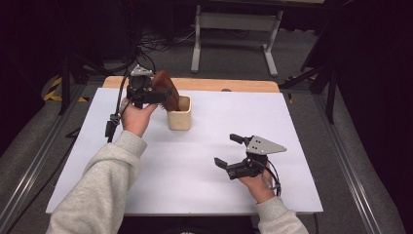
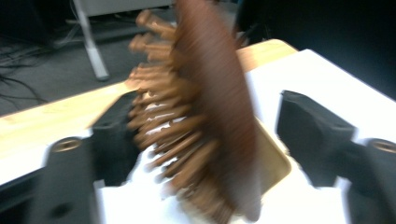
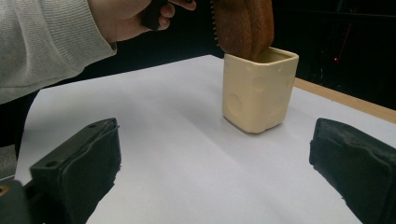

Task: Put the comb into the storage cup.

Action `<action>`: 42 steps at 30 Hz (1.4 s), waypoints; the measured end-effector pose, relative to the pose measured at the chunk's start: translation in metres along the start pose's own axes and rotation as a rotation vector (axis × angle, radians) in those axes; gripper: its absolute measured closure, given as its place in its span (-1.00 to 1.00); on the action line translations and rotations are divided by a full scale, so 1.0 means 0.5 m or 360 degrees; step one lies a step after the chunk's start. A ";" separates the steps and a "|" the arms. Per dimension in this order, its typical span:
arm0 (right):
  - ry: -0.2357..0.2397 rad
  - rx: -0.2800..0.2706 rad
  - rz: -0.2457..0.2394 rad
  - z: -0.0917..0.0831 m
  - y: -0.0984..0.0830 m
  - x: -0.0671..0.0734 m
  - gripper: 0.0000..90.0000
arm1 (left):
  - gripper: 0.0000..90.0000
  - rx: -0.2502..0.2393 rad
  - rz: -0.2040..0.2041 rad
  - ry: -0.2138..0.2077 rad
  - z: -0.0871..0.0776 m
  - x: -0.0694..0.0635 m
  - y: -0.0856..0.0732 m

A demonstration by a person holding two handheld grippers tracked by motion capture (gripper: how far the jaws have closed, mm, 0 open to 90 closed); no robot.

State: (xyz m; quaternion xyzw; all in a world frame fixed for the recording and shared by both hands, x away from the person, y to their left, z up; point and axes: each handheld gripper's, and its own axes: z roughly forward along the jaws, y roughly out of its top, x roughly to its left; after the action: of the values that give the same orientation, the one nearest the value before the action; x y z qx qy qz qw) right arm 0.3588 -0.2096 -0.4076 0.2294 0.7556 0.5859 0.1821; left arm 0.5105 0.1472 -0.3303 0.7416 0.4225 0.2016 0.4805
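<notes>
Now brush (image 1: pixel 164 89) upright-ish in cup (image 1: pixel 179 118), long axis tilted, bristles twd left tool (image 1: pixel 155 96), spread wide, not gripping.

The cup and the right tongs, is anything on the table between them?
Nothing. In the right gripper view, bare white table stretches from the right tongs to the cream cup, which has a wooden brush in it.

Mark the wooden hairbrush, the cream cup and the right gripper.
wooden hairbrush (image 2: pixel 219 107), left gripper view, brown back of its head
cream cup (image 3: pixel 258 91), right gripper view, front corner
right gripper (image 1: pixel 229 150), high view, between fingertips
</notes>
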 end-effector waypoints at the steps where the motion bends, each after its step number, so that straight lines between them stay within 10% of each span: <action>1: -0.0001 0.0000 0.0000 0.000 0.000 0.000 -0.94 | -0.61 0.0000 0.0000 0.0000 0.000 0.000 0.000; 9: -0.0012 -0.0003 0.0000 -0.002 0.002 -0.002 -0.94 | -0.97 -0.0134 0.0063 0.0025 -0.058 0.004 0.002; 18: -0.0030 0.0002 -0.0032 -0.014 0.015 -0.003 -0.93 | -0.99 -0.0234 0.0260 -0.0096 -0.150 -0.005 -0.030; 42: -0.0084 0.0029 -0.0023 -0.049 0.020 -0.024 -0.96 | -0.99 -0.0287 0.0248 -0.0320 -0.255 -0.004 -0.190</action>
State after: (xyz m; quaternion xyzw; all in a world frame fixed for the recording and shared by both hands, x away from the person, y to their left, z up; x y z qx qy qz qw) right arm 0.3567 -0.2338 -0.3920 0.2409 0.7575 0.5714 0.2042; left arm 0.3784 0.2322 -0.3558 0.7425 0.2937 0.2001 0.5679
